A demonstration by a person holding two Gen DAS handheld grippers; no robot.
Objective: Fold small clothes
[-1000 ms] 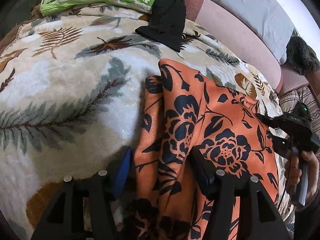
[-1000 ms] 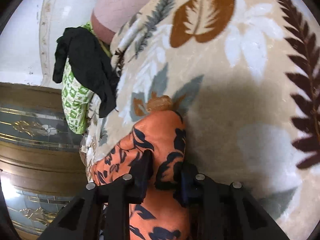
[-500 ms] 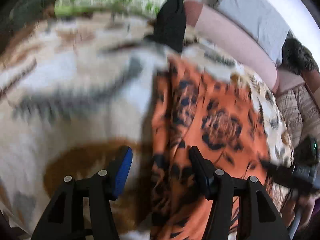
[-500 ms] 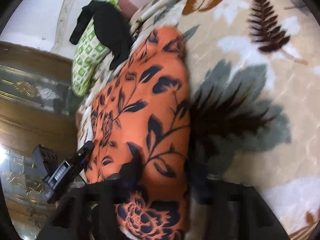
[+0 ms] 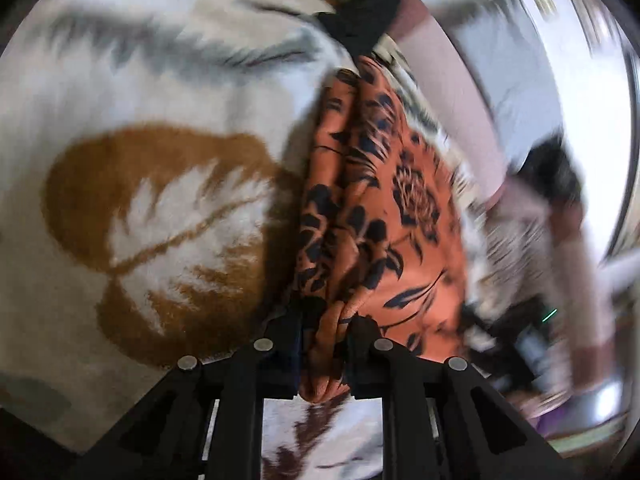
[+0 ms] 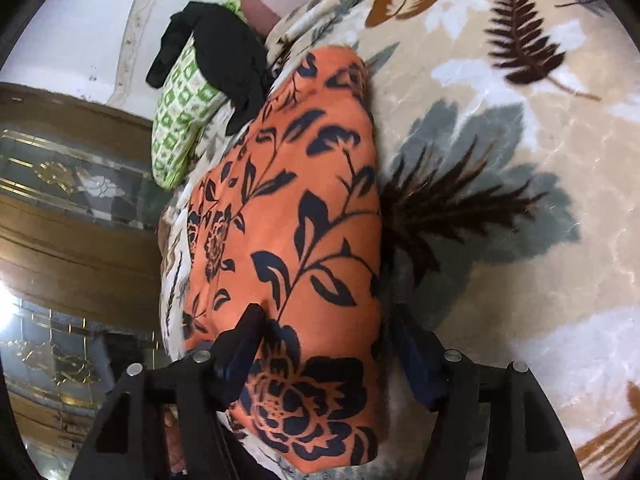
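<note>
Left wrist view, left gripper [image 5: 326, 330]: jaws pinched tight on a bunched edge of the orange floral garment [image 5: 384, 216], cloth squeezed up between the pads.
Left wrist view, garment: it runs away from the fingers in long folds across the leaf-print blanket [image 5: 160, 200]; the far end reaches a black garment [image 5: 366, 16].
Left wrist view, right side: heavy blur, nothing readable there.
Right wrist view, right gripper [image 6: 332, 356]: jaws wide apart, straddling the garment's near end, gripping nothing.
Right wrist view, garment: the orange floral garment [image 6: 304, 220] lies flat and smooth on the blanket [image 6: 500, 160].
Right wrist view, beyond: black garment [image 6: 224, 48] draped over a green-patterned pillow [image 6: 180, 120].
</note>
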